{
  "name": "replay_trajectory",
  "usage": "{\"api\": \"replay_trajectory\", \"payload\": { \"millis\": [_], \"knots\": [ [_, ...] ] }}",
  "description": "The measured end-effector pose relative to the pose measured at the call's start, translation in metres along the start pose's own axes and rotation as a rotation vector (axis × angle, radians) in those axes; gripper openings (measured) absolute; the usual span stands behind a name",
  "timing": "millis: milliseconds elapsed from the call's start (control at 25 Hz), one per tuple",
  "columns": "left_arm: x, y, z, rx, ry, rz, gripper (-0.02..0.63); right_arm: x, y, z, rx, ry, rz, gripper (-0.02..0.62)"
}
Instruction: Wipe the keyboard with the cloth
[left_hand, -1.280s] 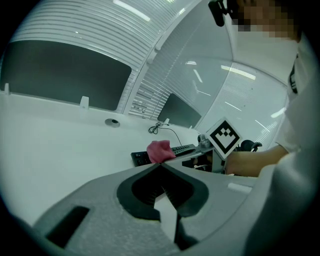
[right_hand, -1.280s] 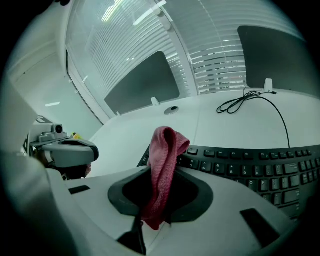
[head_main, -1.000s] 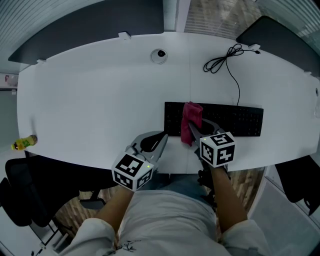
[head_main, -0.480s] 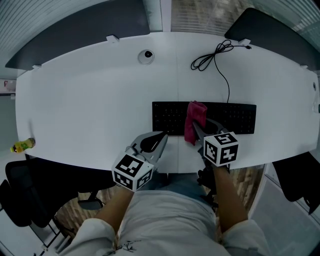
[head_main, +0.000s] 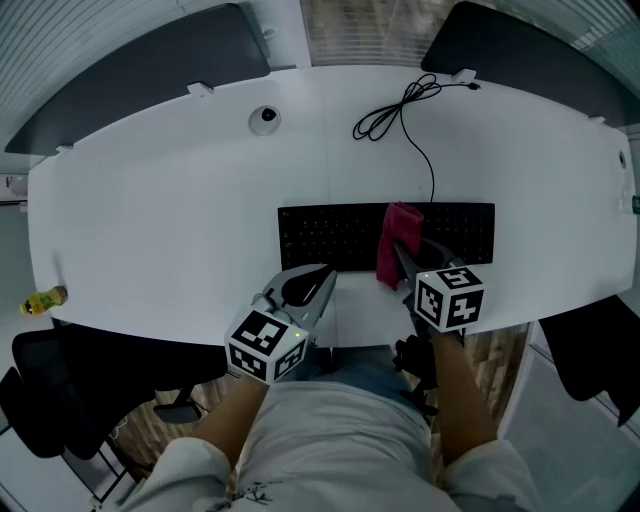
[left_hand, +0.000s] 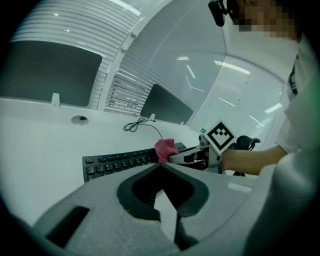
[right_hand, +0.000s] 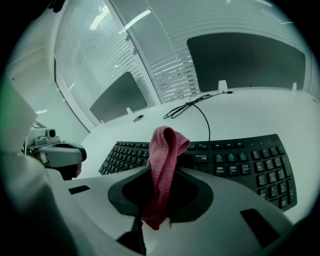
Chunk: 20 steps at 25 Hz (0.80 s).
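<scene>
A black keyboard (head_main: 335, 238) lies near the front edge of the white table (head_main: 160, 220). A pink cloth (head_main: 398, 240) drapes over its middle keys, and my right gripper (head_main: 404, 256) is shut on it. In the right gripper view the cloth (right_hand: 167, 150) hangs folded between the jaws, in front of the keyboard (right_hand: 240, 160). My left gripper (head_main: 324, 273) is shut on nothing; it hovers at the keyboard's front edge, left of the cloth. The left gripper view shows the keyboard (left_hand: 117, 161), the cloth (left_hand: 165, 148) and the right gripper (left_hand: 192, 156) beyond my closed jaws.
The keyboard's black cable (head_main: 395, 105) coils toward the table's far edge. A small round device (head_main: 264, 119) sits at the back left. A yellow bottle (head_main: 40, 299) stands at the table's left end. Dark chairs (head_main: 40, 400) flank the person, below the table's front edge.
My right gripper has carried the cloth rightward along the keyboard, from its left part to its middle. The left gripper has stayed at the keyboard's front edge.
</scene>
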<state>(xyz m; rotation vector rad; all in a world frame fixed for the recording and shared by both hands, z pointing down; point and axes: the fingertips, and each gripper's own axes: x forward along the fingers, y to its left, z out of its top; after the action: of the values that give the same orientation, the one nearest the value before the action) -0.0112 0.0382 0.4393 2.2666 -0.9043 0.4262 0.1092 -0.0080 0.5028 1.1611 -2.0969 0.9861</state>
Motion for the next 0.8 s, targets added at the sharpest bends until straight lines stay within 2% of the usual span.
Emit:
{"api": "replay_trajectory", "payload": {
  "millis": [800],
  "knots": [
    [0.040,-0.033,0.004,0.030,0.029,-0.035,0.011,-0.030,-0.058,-0.003,0.047,-0.034,-0.043,0.081]
  ]
}}
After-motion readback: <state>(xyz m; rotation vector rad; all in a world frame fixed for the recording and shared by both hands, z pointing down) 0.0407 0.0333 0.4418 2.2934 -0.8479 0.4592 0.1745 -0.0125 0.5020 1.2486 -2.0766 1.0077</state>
